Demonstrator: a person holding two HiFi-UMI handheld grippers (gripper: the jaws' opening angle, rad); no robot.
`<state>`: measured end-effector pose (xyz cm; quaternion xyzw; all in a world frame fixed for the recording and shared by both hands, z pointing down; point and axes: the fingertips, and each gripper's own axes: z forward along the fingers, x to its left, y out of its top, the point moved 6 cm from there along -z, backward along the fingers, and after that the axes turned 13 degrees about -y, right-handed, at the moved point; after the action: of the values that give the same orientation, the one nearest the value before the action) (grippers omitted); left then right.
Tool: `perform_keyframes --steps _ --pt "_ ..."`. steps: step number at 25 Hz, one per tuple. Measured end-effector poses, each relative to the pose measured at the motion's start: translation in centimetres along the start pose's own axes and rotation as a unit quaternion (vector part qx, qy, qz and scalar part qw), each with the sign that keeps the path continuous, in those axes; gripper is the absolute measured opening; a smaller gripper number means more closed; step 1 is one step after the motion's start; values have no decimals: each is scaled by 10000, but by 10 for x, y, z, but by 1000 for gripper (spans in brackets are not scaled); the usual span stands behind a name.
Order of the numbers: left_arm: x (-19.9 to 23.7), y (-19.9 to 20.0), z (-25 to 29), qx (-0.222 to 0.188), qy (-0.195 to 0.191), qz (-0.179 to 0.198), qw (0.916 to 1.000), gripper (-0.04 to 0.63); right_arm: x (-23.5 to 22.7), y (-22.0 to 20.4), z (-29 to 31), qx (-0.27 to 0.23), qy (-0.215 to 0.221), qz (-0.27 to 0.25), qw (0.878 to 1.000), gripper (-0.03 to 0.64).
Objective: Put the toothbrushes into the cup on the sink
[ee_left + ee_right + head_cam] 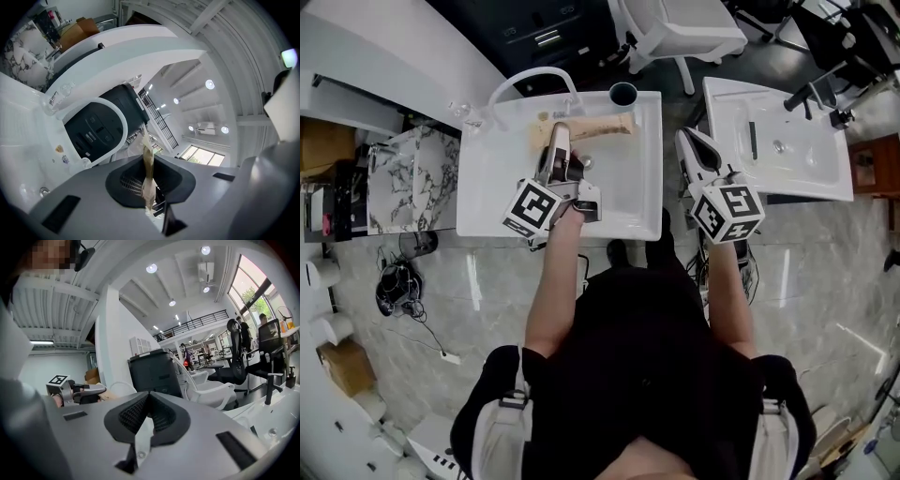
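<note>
- Toothbrush [595, 127], beige, is pinched in your left gripper [559, 131] over the sink [647, 187], its free end near the dark cup [622, 94] on the far rim.
- Swing that end over the cup's mouth, tilt it down, then release.
- Your right gripper [689, 141] is pressed together, empty, right of the sink.

I am working in a big open office hall, not a bathroom. A white ceramic washbasin [649, 192] stands free at twelve o'clock, a second white basin [733, 155] at two, both on a glossy grey stone-tile floor [825, 281]. A white swivel office chair [684, 28] sits beyond. Round ceiling spotlights [151, 268] and a railed mezzanine gallery [197, 325] hang overhead.
</note>
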<state>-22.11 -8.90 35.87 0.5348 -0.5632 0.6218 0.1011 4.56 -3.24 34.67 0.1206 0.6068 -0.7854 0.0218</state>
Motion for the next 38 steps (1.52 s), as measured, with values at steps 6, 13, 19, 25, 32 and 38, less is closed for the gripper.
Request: perform_keyframes --steps 6,13,19,25,32,38 --pt "5 -11 25 -143 304 134 9993 41 -27 6 34 152 348 -15 9993 29" --pt "16 -27 52 -277 783 357 9959 40 -60 9 75 357 773 -5 9964 29" --pt "21 -33 68 -356 1172 754 9896 40 -74 4 103 530 1175 34 9916 29" --pt "21 -38 81 -355 1410 1160 9826 40 -78 -1 122 654 1471 76 9869 29" --pt "27 -40 88 -277 1488 1361 9791 41 -71 -5 129 747 1591 29 9844 29" --pt "40 -44 94 -163 1644 1541 9741 41 -77 -6 131 812 1500 -50 9853 29"
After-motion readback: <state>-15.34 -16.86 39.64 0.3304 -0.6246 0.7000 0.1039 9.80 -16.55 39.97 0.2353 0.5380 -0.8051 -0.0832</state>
